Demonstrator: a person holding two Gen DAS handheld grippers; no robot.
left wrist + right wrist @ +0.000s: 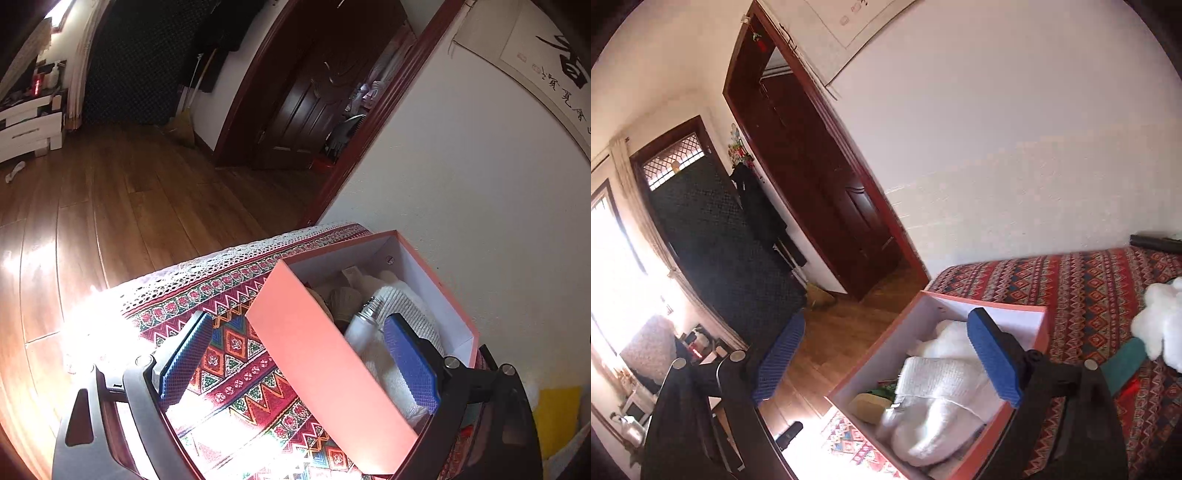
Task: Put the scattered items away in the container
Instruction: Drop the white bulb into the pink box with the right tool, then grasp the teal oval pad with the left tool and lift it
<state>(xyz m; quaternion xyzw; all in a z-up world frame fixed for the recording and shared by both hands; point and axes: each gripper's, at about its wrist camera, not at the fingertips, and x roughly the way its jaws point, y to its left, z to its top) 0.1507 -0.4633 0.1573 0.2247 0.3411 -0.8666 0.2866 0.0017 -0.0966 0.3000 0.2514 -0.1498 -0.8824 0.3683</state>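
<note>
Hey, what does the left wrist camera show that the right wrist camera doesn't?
Only the left wrist view shows a white tube with a threaded neck lying in the pink box. Only the right wrist view shows a white fluffy item and a teal object on the patterned cloth outside the box. Both show the box holding a white knit item, and each gripper open, holding nothing.
</note>
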